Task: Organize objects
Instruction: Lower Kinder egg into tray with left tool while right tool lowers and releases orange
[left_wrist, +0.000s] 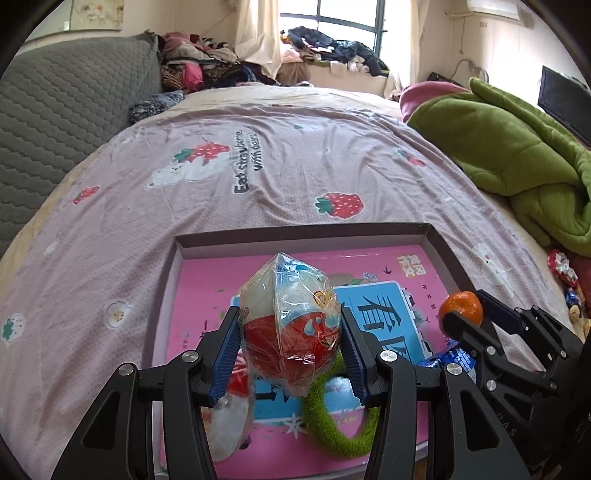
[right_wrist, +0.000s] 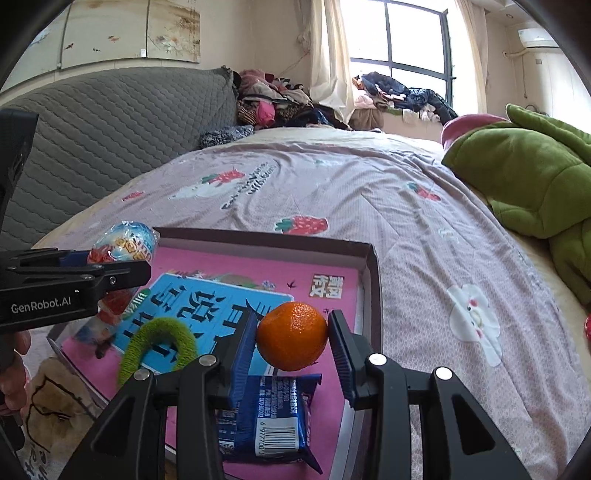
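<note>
My left gripper (left_wrist: 290, 332) is shut on a plastic-wrapped egg-shaped toy (left_wrist: 291, 325), red below and pale above, held over the shallow box (left_wrist: 295, 236) with a pink book inside. My right gripper (right_wrist: 291, 338) is shut on a small orange (right_wrist: 291, 336) above the box's right part (right_wrist: 371, 273). From the left wrist view the orange (left_wrist: 461, 308) and right gripper (left_wrist: 460, 317) show at the right. From the right wrist view the toy (right_wrist: 123, 242) and left gripper (right_wrist: 118, 266) show at the left. In the box lie a green fuzzy ring (right_wrist: 159, 343), a blue snack packet (right_wrist: 269, 417) and another wrapped item (left_wrist: 231, 413).
The box rests on a bed with a pink strawberry-print sheet (left_wrist: 277, 173). A green quilt (left_wrist: 517, 147) is bunched at the right, a grey padded headboard (left_wrist: 55, 129) at the left. Wrapped sweets (left_wrist: 563, 273) lie beside the quilt. Clothes are piled by the window.
</note>
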